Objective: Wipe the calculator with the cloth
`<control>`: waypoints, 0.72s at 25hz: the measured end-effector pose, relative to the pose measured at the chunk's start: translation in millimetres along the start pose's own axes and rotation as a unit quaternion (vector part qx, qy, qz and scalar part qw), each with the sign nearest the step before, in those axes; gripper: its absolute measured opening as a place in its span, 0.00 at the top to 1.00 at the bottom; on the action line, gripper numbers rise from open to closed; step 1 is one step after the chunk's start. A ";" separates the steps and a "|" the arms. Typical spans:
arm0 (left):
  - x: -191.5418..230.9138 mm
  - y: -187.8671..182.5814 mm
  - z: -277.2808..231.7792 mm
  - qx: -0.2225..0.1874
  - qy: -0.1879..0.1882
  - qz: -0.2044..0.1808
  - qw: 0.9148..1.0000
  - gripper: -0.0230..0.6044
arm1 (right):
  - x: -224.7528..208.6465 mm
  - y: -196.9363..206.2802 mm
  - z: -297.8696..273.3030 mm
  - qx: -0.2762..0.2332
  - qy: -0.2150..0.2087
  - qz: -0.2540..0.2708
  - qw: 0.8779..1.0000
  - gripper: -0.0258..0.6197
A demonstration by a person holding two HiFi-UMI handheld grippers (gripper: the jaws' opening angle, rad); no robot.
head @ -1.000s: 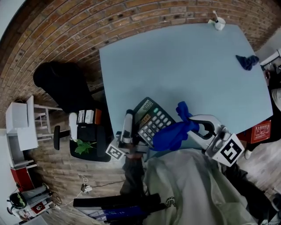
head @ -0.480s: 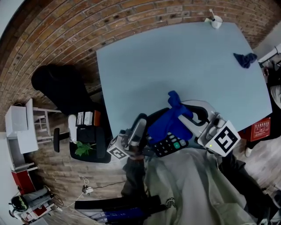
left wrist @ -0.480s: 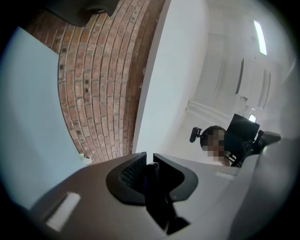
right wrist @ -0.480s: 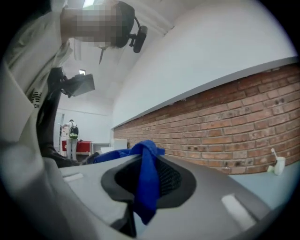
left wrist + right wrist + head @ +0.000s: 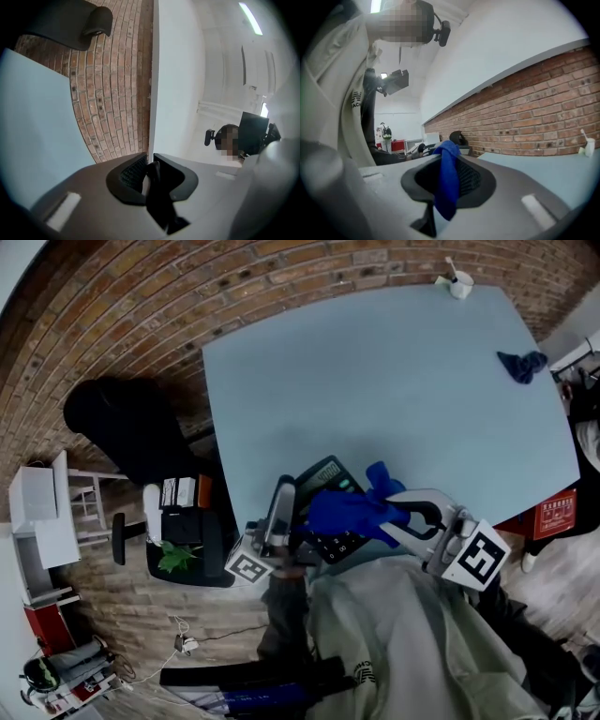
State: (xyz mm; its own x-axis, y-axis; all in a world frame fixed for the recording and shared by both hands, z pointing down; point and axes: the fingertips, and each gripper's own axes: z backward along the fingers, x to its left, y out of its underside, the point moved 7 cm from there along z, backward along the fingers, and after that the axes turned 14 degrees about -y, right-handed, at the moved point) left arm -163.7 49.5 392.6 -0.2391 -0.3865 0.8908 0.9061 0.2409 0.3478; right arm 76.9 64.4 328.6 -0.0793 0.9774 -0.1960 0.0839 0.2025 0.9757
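Note:
In the head view a dark calculator [image 5: 325,474] is held above the near edge of the pale blue table [image 5: 375,381]. My left gripper [image 5: 284,507] is shut on its left edge. That edge shows as a thin dark slab [image 5: 157,201] between the left gripper's [image 5: 151,176] pads. A bunched blue cloth [image 5: 352,510] lies across the calculator's middle, hiding most of the keys. My right gripper [image 5: 398,514] comes in from the right, shut on the cloth. In the right gripper view the cloth [image 5: 446,183] hangs from the right gripper's [image 5: 447,180] pinched pads.
A second blue cloth [image 5: 520,364] lies near the table's far right edge. A white cup [image 5: 459,284] with a stick in it stands at the far corner. A black chair [image 5: 122,423], a potted plant [image 5: 176,556] and shelves stand on the brick floor to the left.
The cloth has slid over the calculator's face, from its lower right to its upper part and now across the middle. The calculator has tilted and shifted slightly in the left gripper.

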 end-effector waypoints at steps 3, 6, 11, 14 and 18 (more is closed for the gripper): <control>-2.1 3.7 -1.7 0.012 0.014 0.005 1.000 0.89 | 5.0 5.8 8.5 0.004 -0.002 -0.017 1.000 0.85; -11.3 20.1 -13.2 0.071 0.066 0.006 0.995 0.89 | -10.8 -1.5 11.1 -0.022 0.032 -0.007 0.999 0.85; -19.7 38.4 -25.9 0.078 0.084 0.036 0.993 0.89 | -44.2 -31.0 9.2 -0.092 0.105 0.031 0.990 0.85; -4.5 30.1 -17.5 0.037 0.040 0.032 0.998 0.90 | -36.0 -24.4 -2.3 -0.052 0.077 0.034 0.995 0.85; 11.2 18.4 -2.4 0.019 -0.044 -0.012 0.999 0.90 | -2.2 -2.5 -9.6 0.026 0.022 0.044 0.998 0.85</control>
State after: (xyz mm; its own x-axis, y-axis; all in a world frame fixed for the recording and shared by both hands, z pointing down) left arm -148.8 47.4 408.3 -0.2921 -0.3129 0.9038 0.8862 0.2668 0.3788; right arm 67.3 61.2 327.5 -0.1126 0.9882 -0.1037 0.1447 0.1196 0.9822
